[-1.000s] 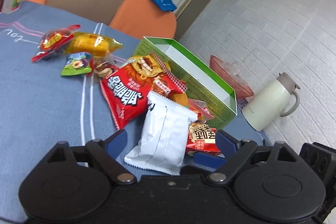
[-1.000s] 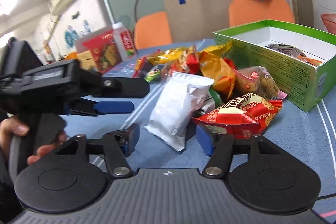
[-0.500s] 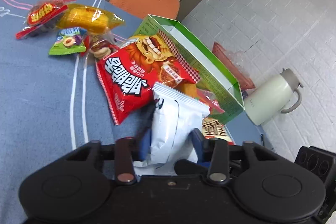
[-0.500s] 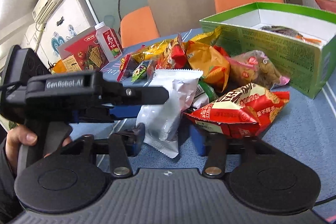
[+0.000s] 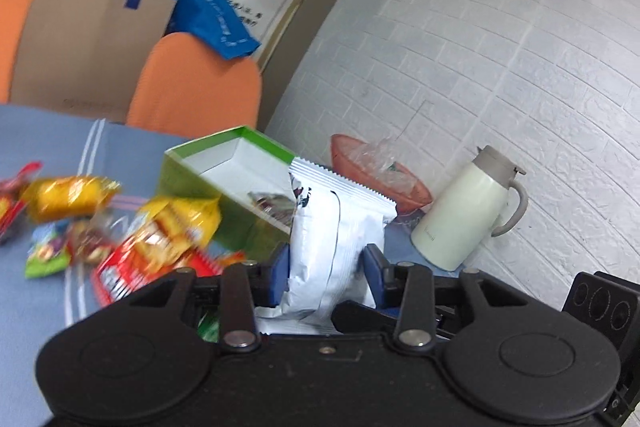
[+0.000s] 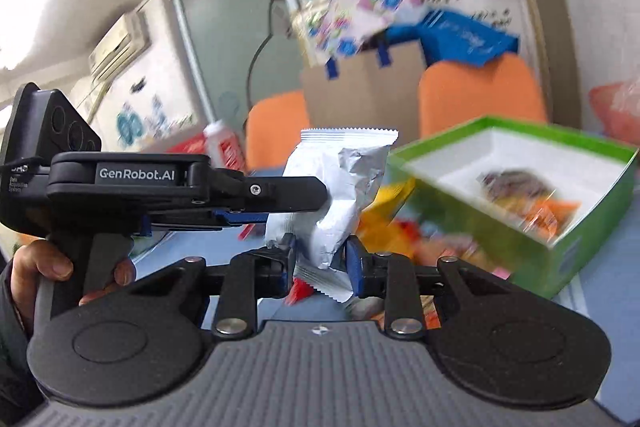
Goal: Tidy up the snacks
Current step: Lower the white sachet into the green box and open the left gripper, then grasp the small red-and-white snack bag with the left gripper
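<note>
Grippers have both just closed on one white snack packet [image 5: 336,239]: the left gripper [image 5: 326,269] pinches its lower half, the right gripper [image 6: 320,259] its bottom corner. A second ago it lay among the snack pile [image 5: 160,235]; now it hangs above the table, near the green box [image 6: 560,227], seemingly next to be boxed.

Crinkled white foil-like packet [image 5: 336,227], matt with a soft sheen, sits against smooth blue plastic fingers [image 5: 280,267]. The green box [image 6: 520,227] looks like printed cardboard, white inside. The cream jug [image 5: 460,219] is glossy, the counter [image 5: 36,307] a blue cloth.
</note>
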Motion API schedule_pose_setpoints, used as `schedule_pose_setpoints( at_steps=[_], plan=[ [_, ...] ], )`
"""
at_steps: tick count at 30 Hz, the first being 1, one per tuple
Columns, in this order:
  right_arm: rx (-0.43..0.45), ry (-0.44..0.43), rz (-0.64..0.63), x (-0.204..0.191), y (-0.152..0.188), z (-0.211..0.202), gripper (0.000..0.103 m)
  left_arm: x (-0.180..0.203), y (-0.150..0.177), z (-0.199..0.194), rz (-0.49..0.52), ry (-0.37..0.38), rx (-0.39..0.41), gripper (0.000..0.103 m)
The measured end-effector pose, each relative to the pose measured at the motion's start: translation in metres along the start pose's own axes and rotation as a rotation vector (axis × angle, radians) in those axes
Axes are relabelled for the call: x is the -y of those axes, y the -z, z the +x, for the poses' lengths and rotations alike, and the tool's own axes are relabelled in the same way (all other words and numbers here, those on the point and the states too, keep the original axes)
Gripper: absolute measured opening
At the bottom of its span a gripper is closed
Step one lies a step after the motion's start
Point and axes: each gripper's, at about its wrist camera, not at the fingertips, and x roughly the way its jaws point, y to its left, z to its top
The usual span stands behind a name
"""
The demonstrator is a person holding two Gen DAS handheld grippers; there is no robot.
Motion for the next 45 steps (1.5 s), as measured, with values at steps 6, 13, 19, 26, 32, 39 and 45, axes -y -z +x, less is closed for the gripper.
schedule_pose_setpoints(
  at_steps=[6, 13, 19, 26, 32, 39, 45],
  plan=[
    [0.059, 0.104, 0.018, 0.045, -0.018, 0.004, 0.048, 0.018, -0.023, 0.064, 0.025, 0.087, -0.028, 0.05],
    [0.085, 0.211, 0.049, 0.096, -0.028, 0.012, 0.048, 0.031, -0.038, 0.142, 0.001, 0.154, -0.094, 0.05],
    [0.067, 0.266, 0.028, 0.128, -0.022, 0.024, 0.048, 0.029, -0.037, 0.19, -0.012, 0.147, -0.152, 0.051],
    [0.033, 0.295, 0.056, 0.154, -0.019, 0.037, 0.047, 0.023, -0.036, 0.223, -0.016, 0.113, -0.176, 0.052],
    [0.047, 0.358, -0.057, 0.152, -0.014, 0.049, 0.061, 0.025, -0.03, 0.222, 0.025, -0.005, -0.151, 0.103],
    [0.133, 0.42, -0.247, 0.102, -0.01, 0.012, 0.101, 0.039, -0.035, 0.14, 0.065, -0.005, -0.066, 0.103],
    [0.19, 0.31, -0.211, 0.059, -0.001, -0.024, 0.103, 0.031, -0.016, 0.047, 0.022, -0.081, 0.013, 0.103]
  ],
)
